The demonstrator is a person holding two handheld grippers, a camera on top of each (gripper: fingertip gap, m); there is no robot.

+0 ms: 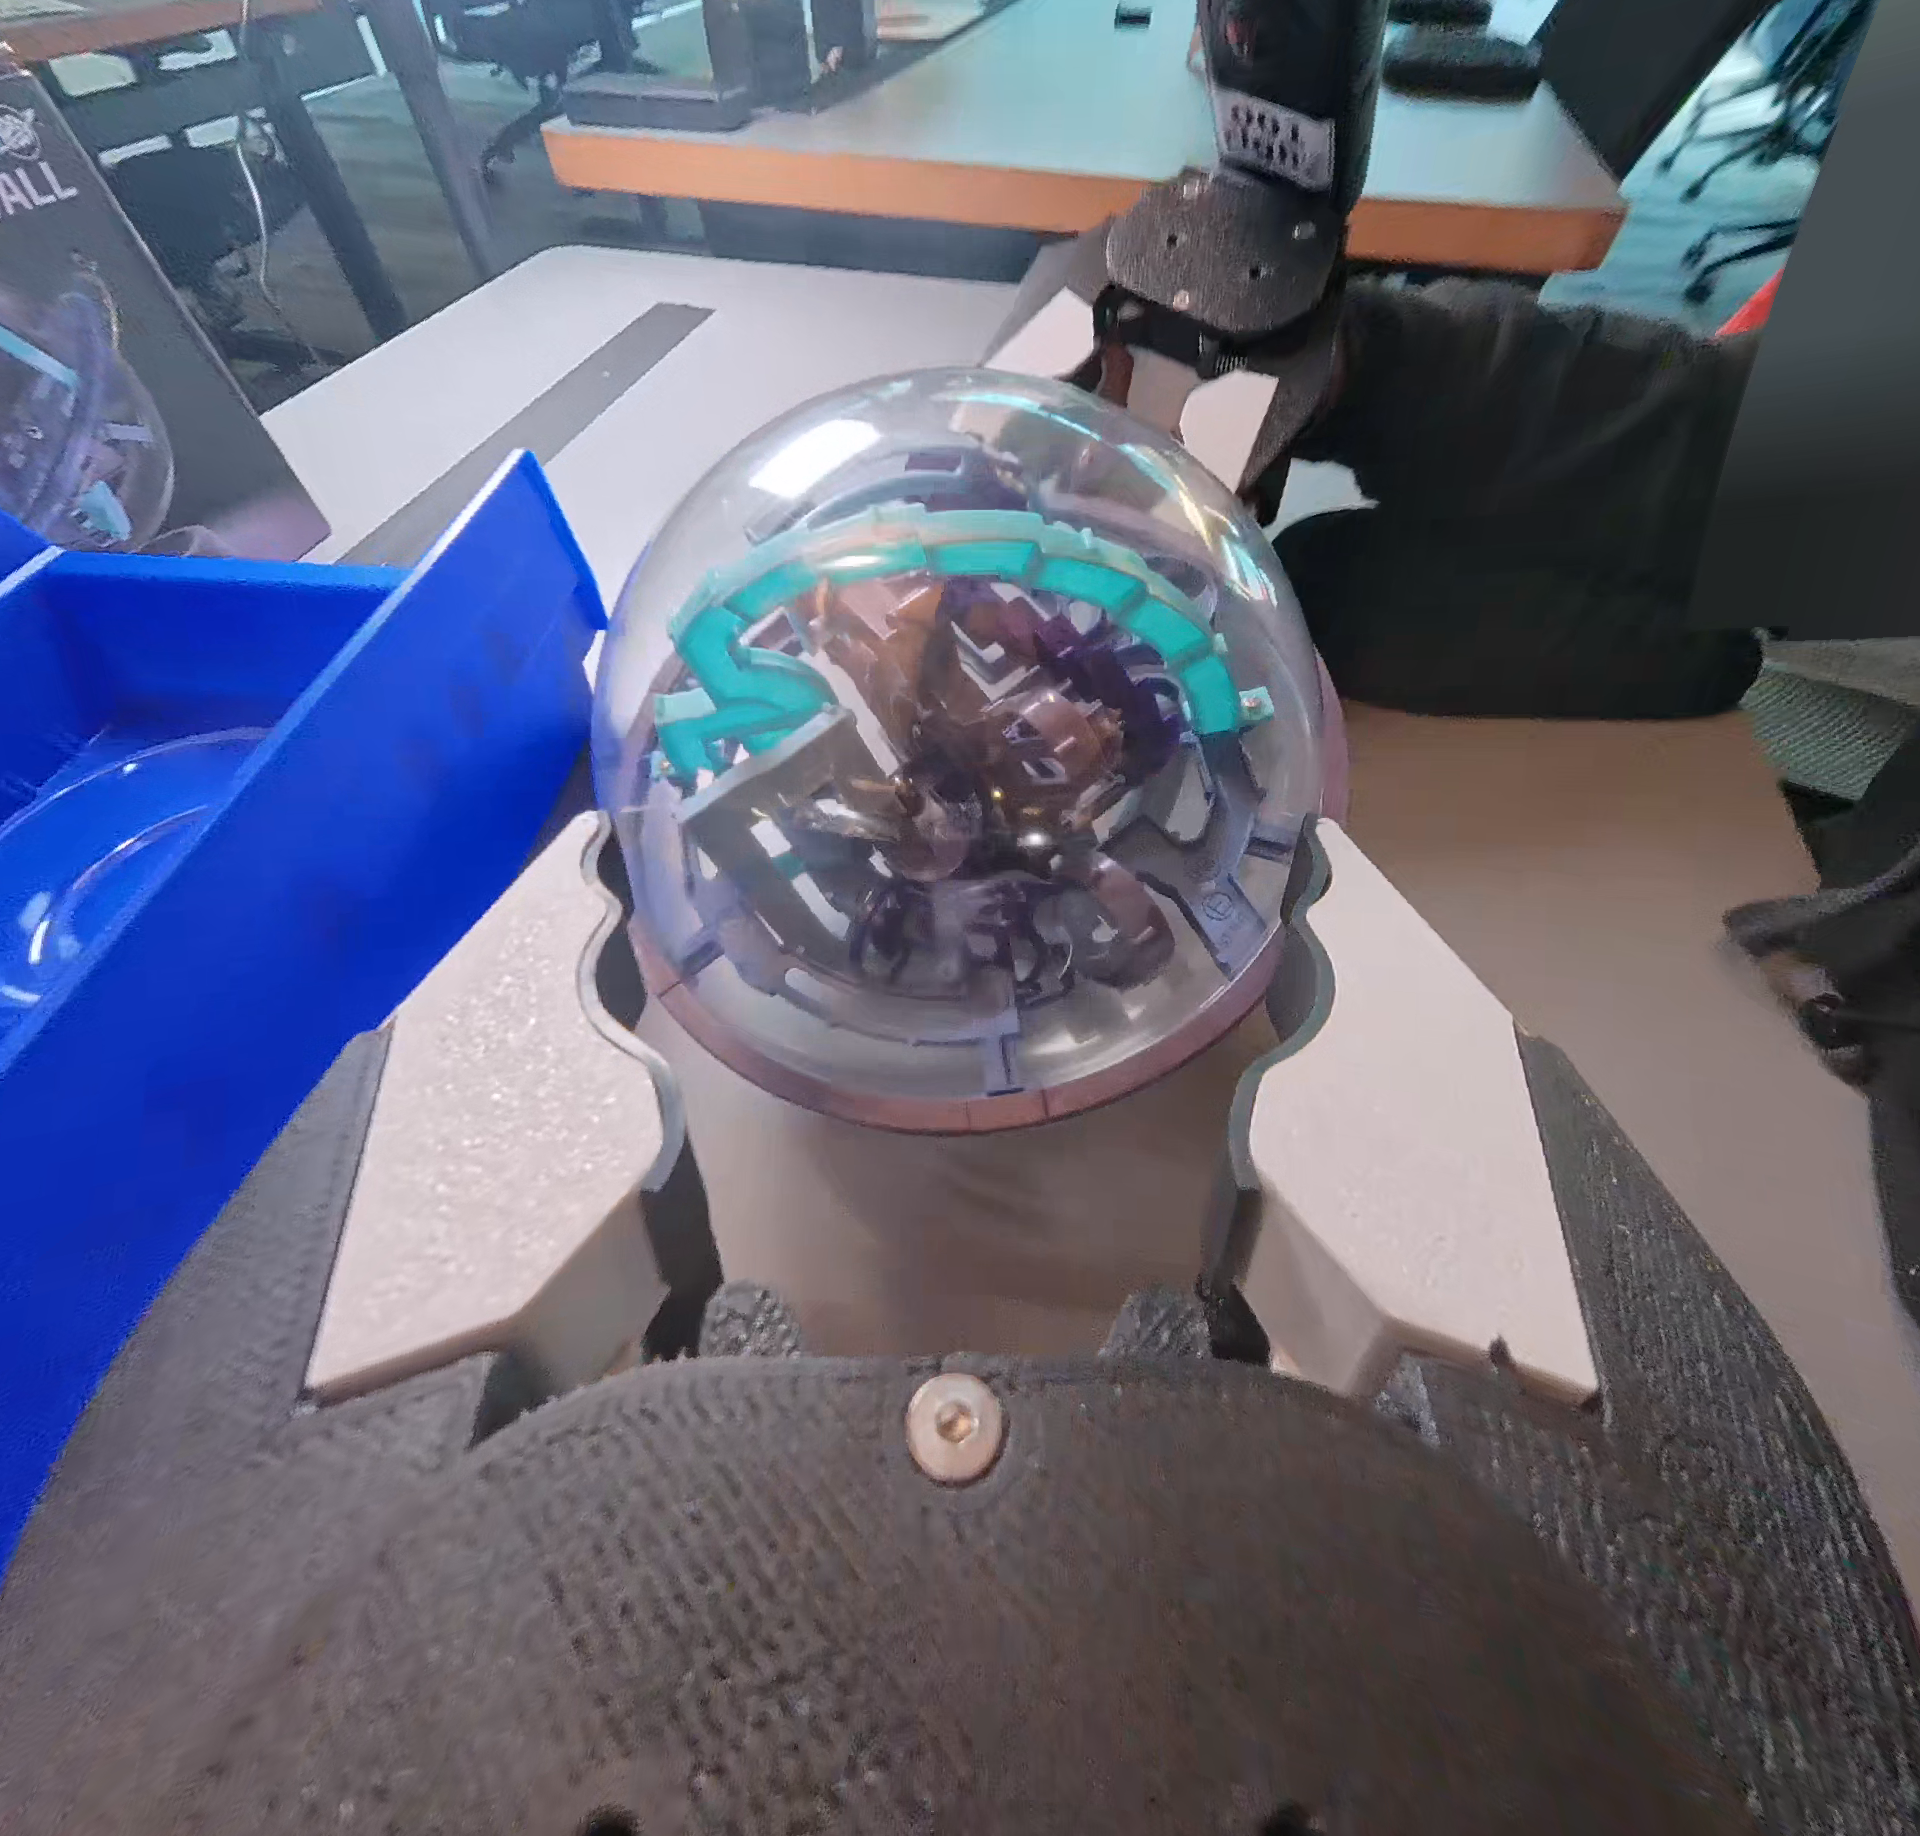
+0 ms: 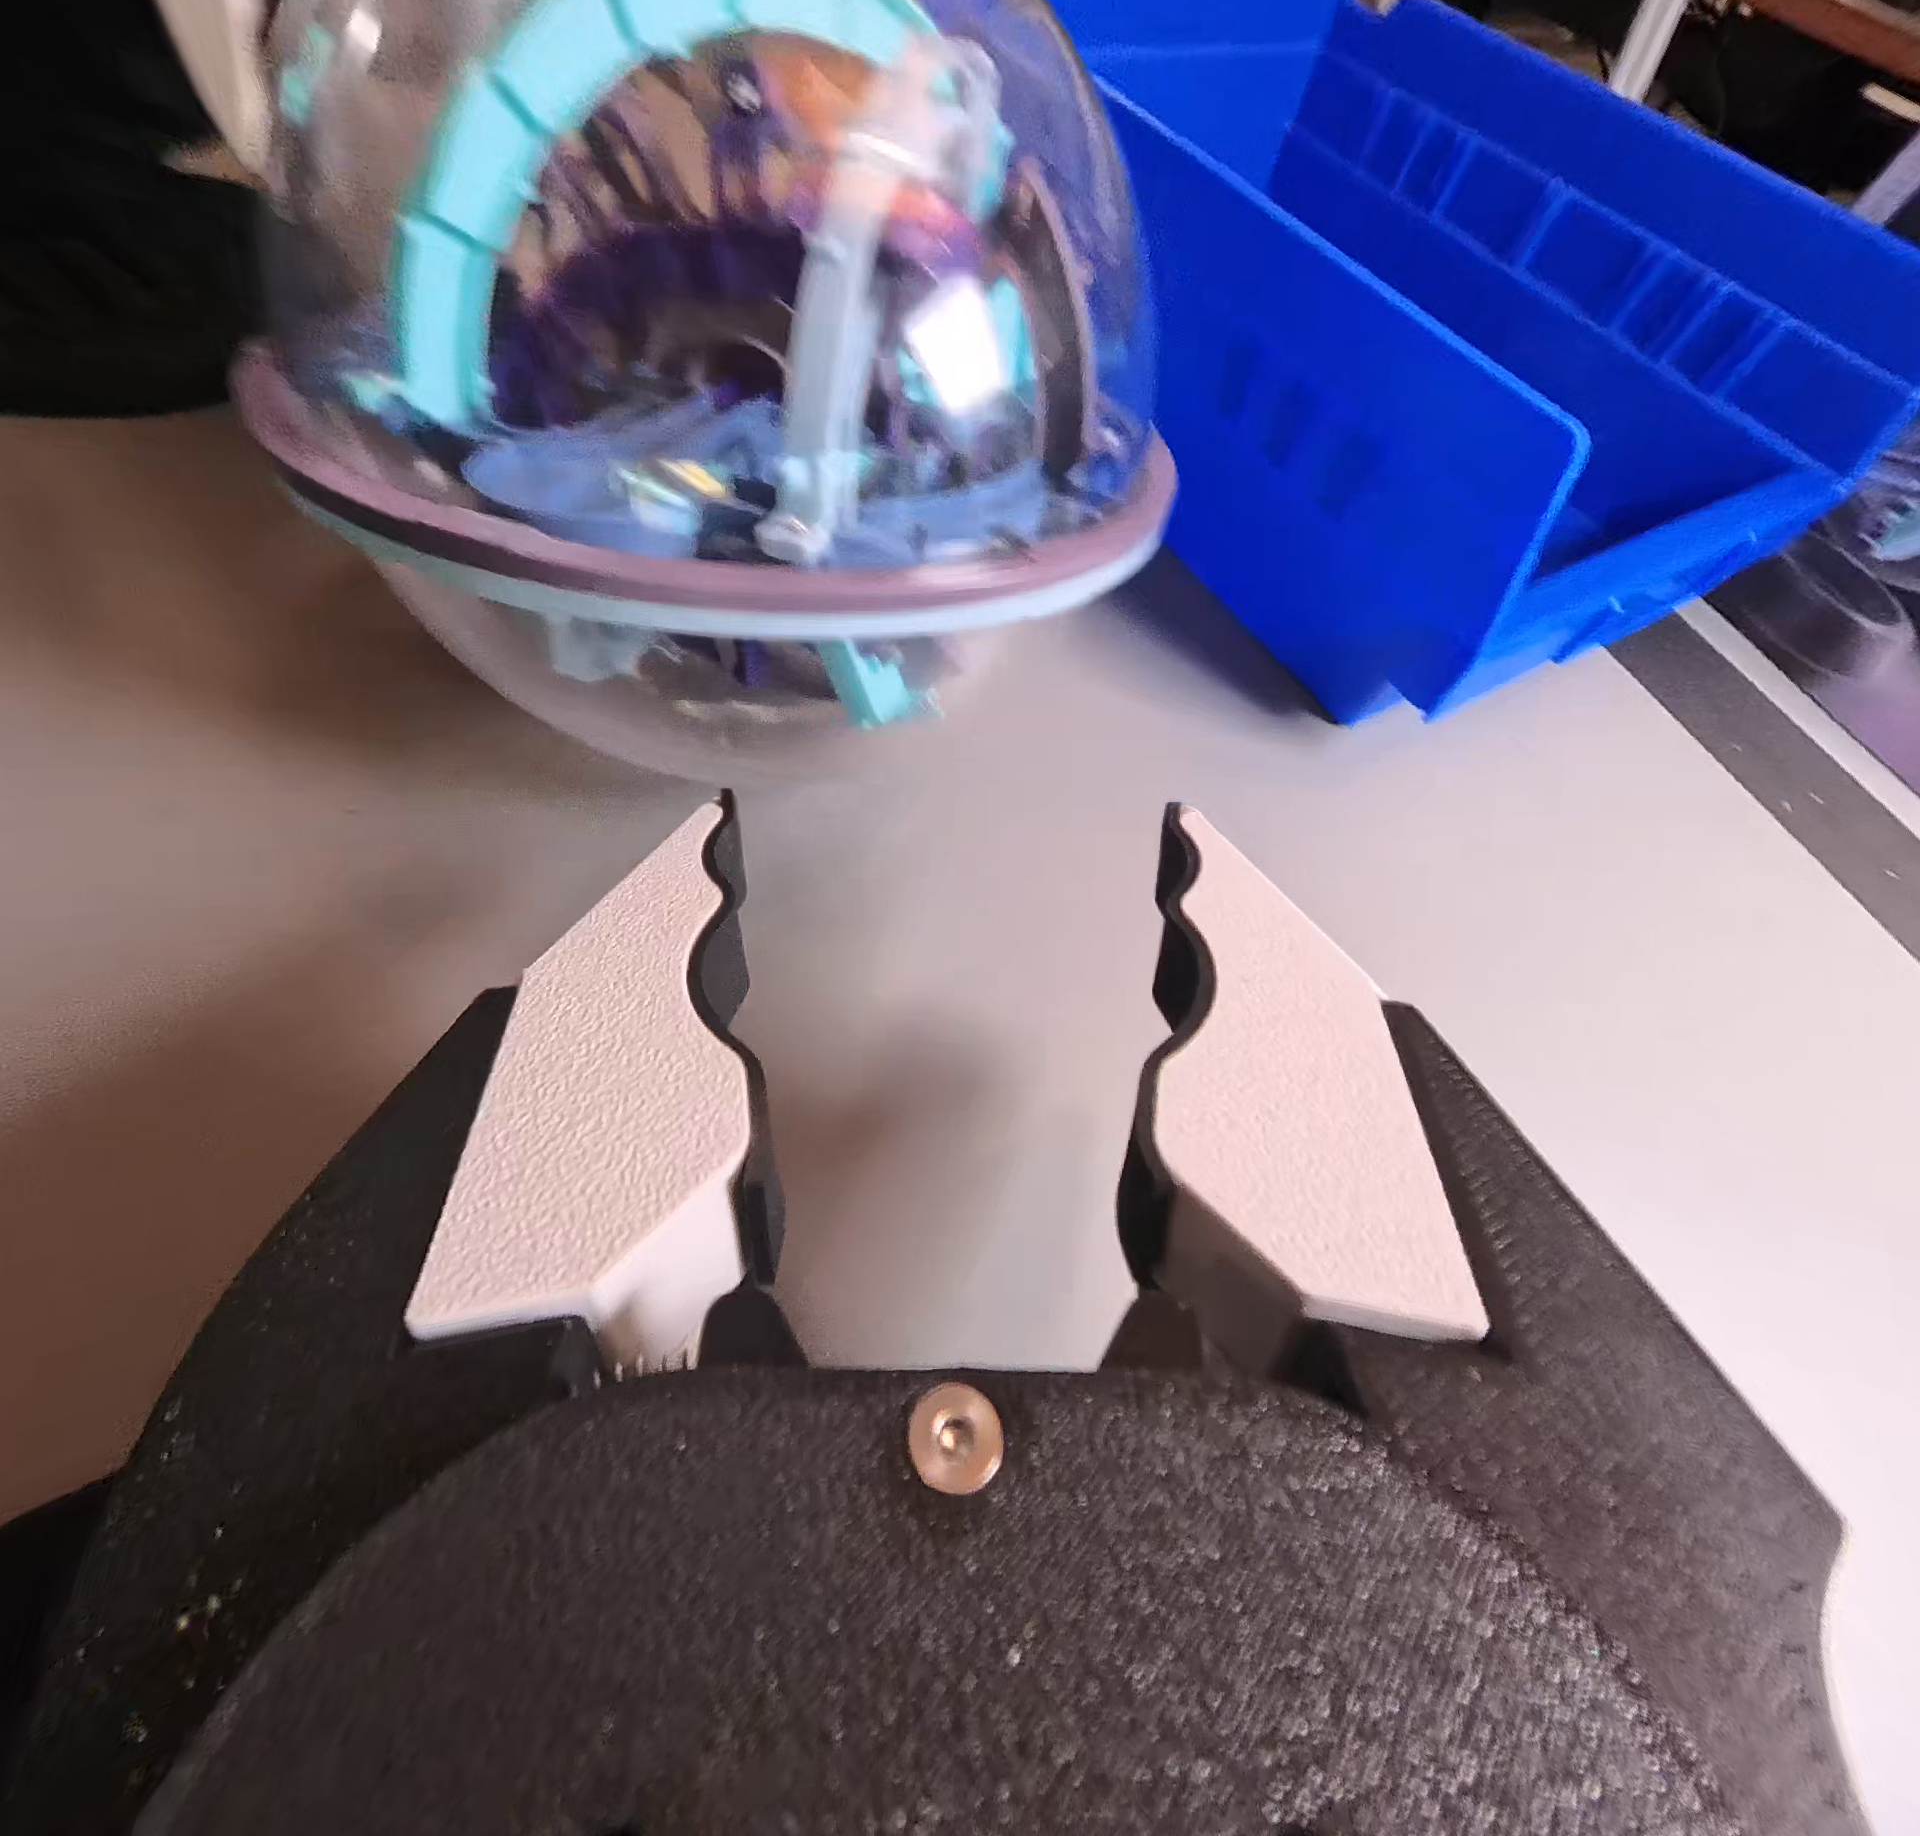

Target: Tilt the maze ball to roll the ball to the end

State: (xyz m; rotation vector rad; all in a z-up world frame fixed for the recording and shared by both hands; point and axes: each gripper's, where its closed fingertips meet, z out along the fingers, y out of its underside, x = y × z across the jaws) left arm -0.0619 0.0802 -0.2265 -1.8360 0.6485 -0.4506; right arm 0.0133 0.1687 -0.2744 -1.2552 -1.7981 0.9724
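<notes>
The maze ball is a clear sphere with a teal track, purple and brown parts inside and a mauve rim. It sits between my left gripper's white fingers, and both dark pads touch its sides at the rim. In the right wrist view the ball is blurred and stands low over the table. My right gripper is open and empty, with its fingertips just short of the ball's underside. It also shows in the left wrist view, behind the ball at the upper right.
A blue bin stands close beside the ball and holds a clear dome; it also shows in the right wrist view. A dark printed box stands at the far left. A black bag lies behind the ball.
</notes>
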